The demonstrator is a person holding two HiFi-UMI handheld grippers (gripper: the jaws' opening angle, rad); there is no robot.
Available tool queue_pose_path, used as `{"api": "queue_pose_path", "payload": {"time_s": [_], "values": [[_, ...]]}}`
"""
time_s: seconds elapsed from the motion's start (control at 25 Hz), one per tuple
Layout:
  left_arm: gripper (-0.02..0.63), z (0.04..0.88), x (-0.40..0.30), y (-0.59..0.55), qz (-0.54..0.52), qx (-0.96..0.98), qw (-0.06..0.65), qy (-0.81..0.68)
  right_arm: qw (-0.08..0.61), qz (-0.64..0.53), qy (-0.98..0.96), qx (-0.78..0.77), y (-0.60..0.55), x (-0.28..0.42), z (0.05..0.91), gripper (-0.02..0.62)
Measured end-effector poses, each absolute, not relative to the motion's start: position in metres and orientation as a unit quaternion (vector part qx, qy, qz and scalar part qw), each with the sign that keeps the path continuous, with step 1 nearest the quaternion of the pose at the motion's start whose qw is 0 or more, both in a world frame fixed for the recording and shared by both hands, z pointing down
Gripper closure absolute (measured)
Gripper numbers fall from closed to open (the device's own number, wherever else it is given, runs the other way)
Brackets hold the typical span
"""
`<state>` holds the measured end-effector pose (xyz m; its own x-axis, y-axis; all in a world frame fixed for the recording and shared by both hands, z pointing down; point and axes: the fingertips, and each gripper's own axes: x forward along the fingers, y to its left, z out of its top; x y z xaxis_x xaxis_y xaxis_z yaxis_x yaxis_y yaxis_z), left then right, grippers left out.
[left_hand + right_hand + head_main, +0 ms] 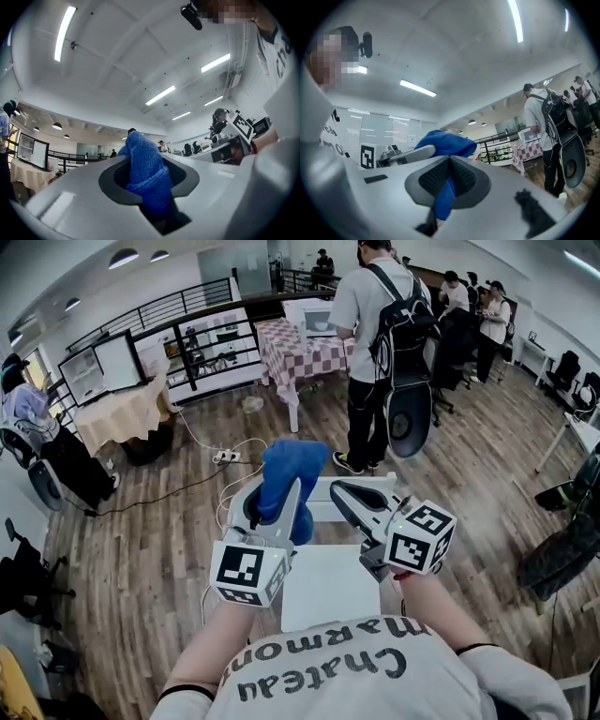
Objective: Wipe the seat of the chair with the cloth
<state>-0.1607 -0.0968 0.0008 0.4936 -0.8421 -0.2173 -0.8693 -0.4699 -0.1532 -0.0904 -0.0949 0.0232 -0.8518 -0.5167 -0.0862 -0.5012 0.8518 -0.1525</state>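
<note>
Room: wood floor (141,549), people (375,352) standing far.
Chair (328,592): white seat near, under both tools; head view only.
Cloth (291,474): blue, raised above seat.
Left tool (145,176): clamped on cloth.
Right tool (450,161): jaws together, cloth just beyond.

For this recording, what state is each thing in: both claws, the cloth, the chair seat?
left claw: shut on the cloth.
right claw: shut, gripping nothing; the blue behind it is the cloth in the other claw.
cloth: bunched, held up in the air, off the seat.
chair seat: bare, with the cloth not touching it.
</note>
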Motion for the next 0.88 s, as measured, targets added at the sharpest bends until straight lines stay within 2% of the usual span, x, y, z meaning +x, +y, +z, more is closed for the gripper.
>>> {"api": "queue_pose_path", "payload": {"time_s": [0.32, 0.88], "values": [[0.488, 0.005, -0.161, -0.088, 0.062, -0.841, 0.109, 0.526, 0.043, -0.031, 0.970, -0.238, -0.084, -0.076, 0.019, 0.580], [0.488, 0.023, -0.167, -0.072, 0.061, -0.837, 0.080, 0.537, 0.053, -0.072, 0.951, -0.295, -0.084, -0.039, 0.042, 0.581]]}}
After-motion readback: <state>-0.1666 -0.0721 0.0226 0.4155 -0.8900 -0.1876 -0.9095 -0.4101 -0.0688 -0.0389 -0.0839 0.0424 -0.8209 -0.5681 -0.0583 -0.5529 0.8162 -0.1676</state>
